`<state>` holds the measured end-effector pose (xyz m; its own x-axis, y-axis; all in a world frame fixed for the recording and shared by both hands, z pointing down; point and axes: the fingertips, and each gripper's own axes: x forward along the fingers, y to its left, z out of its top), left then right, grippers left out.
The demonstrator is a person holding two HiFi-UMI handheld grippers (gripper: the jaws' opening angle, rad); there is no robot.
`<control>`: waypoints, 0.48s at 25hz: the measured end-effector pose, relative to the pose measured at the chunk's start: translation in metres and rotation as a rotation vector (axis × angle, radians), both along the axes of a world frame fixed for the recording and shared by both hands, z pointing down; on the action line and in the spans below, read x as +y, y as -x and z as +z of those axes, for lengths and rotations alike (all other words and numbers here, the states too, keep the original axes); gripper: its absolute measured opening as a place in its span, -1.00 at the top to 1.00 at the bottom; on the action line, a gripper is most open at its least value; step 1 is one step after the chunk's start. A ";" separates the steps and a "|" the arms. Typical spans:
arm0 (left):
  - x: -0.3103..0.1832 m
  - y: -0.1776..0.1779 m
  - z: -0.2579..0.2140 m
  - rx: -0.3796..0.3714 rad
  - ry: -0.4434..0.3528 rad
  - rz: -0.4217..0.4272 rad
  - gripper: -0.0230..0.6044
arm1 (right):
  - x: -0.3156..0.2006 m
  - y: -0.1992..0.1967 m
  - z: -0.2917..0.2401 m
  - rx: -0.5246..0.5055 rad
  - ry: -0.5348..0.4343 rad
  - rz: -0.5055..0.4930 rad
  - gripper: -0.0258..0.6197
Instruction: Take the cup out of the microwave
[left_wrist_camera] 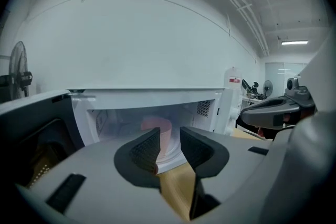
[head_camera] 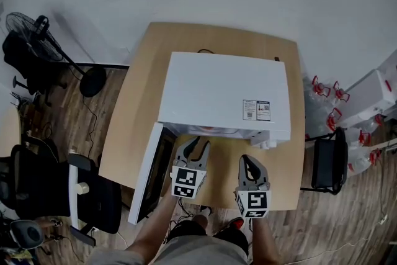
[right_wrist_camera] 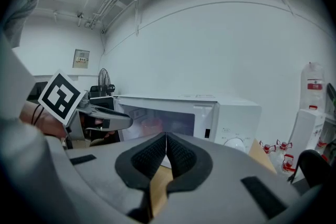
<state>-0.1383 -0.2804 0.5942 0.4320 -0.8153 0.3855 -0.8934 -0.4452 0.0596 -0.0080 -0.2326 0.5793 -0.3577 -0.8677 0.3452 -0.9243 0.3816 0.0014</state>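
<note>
A white microwave (head_camera: 223,93) stands on a wooden table (head_camera: 139,115) with its door (head_camera: 152,174) swung open to the left. Inside the lit cavity stands a pink cup (left_wrist_camera: 157,131), upright on the turntable; the right gripper view shows the cup (right_wrist_camera: 152,124) only faintly. My left gripper (left_wrist_camera: 169,147) is in front of the cavity opening, short of the cup, jaws open a little with nothing between them. From above, the left gripper (head_camera: 197,149) points at the opening. My right gripper (right_wrist_camera: 166,152) hangs shut and empty over the table's front, right of the left one (right_wrist_camera: 105,118).
A standing fan (head_camera: 37,31) and black office chairs (head_camera: 43,189) fill the floor at the left. Water bottles (head_camera: 322,96) and a black chair (head_camera: 329,158) stand to the right of the table. The microwave's control panel (right_wrist_camera: 236,134) is on its right side.
</note>
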 end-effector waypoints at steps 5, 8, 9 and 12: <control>-0.017 -0.006 0.014 0.010 0.017 0.014 0.21 | -0.004 -0.003 0.006 -0.011 0.018 0.022 0.86; -0.030 -0.008 0.018 -0.013 0.011 0.006 0.00 | -0.006 -0.004 0.010 -0.009 0.030 0.033 0.86; -0.034 -0.008 0.022 -0.021 0.014 0.005 -0.07 | -0.006 -0.003 0.011 -0.010 0.033 0.034 0.86; -0.044 -0.008 0.031 -0.028 0.032 -0.005 -0.24 | -0.007 0.000 0.014 -0.013 0.039 0.032 0.86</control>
<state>-0.1305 -0.3249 0.6256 0.4167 -0.8044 0.4234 -0.8971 -0.4391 0.0487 -0.0083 -0.2401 0.5930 -0.3345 -0.8647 0.3748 -0.9360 0.3511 -0.0253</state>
